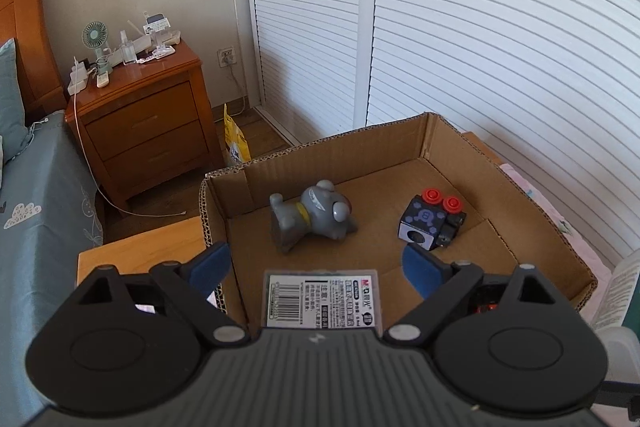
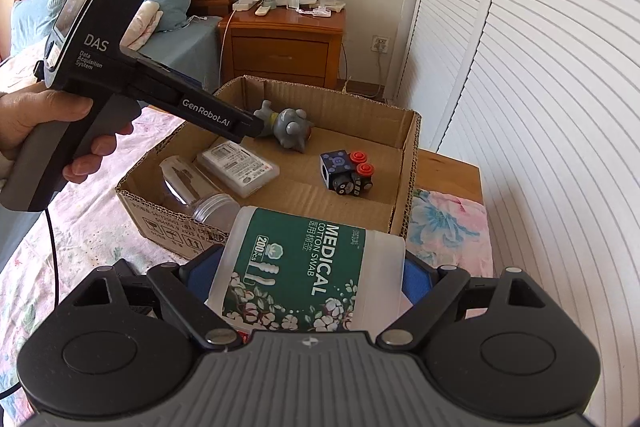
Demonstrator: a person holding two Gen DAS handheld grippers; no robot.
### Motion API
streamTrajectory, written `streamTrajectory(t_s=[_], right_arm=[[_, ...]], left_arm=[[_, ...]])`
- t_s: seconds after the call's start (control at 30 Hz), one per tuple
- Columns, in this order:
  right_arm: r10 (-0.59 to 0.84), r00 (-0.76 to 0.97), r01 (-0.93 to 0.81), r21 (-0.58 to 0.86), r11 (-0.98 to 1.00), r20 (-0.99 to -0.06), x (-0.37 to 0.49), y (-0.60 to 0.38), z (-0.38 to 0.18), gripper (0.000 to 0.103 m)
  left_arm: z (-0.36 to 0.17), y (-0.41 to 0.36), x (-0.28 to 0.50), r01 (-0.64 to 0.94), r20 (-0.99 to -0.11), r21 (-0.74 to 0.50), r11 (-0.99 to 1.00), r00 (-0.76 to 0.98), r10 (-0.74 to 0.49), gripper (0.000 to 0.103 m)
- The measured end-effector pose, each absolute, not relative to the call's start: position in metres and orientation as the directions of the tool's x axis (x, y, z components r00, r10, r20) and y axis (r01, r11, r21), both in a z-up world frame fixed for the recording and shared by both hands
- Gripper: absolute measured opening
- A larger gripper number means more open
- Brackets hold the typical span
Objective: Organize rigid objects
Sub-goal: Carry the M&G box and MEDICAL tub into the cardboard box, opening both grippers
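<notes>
An open cardboard box [image 1: 320, 143] [image 2: 404, 203] holds a grey toy animal [image 1: 312, 219] [image 2: 290, 127] lying on its side, a dark cube toy with red knobs [image 1: 432, 223] [image 2: 348, 173], a clear labelled case [image 1: 322, 301] [image 2: 240, 167] and a clear jar [image 2: 200, 191]. My left gripper [image 1: 316, 267] [image 2: 256, 126] hovers over the box, open, with the case lying on the box floor below its blue pads. My right gripper [image 2: 308, 273] is shut on a white cotton swab box with a green label [image 2: 304, 267], just short of the carton's near wall.
A person's hand [image 2: 40, 119] holds the left gripper's handle. The carton rests on a wooden surface [image 1: 140, 251] [image 2: 448, 167] beside a floral bedspread [image 2: 100, 211]. A nightstand [image 1: 148, 115] [image 2: 284, 39], white louvred doors [image 1: 480, 27] and a yellow bag [image 1: 236, 143] stand beyond.
</notes>
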State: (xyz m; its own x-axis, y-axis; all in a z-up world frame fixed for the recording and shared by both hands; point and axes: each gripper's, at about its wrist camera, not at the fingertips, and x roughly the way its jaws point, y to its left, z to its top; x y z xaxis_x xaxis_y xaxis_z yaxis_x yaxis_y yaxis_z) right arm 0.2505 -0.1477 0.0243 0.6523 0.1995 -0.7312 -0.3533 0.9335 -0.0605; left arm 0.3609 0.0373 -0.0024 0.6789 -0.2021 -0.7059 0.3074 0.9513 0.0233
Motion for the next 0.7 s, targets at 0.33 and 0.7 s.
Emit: streamTrajectory(t_s=[0.33,0.7], right_arm=[[0.184,0.653,-0.329,-0.056,0.943,-0.734,0.274,-0.142,0.028,0.091],[0.173,0.652,-0.276,-0.019,0.961,-0.738,0.319,-0.128,0.034,0.091]], left_arm=[[0.009,0.062,0.305,0.351,-0.699,0.033,0.936,0.678,-0.230,0.101],[0.006,0.084,0.244,0.402,-0.700,0.006,0.915,0.655,-0.284,0.101]])
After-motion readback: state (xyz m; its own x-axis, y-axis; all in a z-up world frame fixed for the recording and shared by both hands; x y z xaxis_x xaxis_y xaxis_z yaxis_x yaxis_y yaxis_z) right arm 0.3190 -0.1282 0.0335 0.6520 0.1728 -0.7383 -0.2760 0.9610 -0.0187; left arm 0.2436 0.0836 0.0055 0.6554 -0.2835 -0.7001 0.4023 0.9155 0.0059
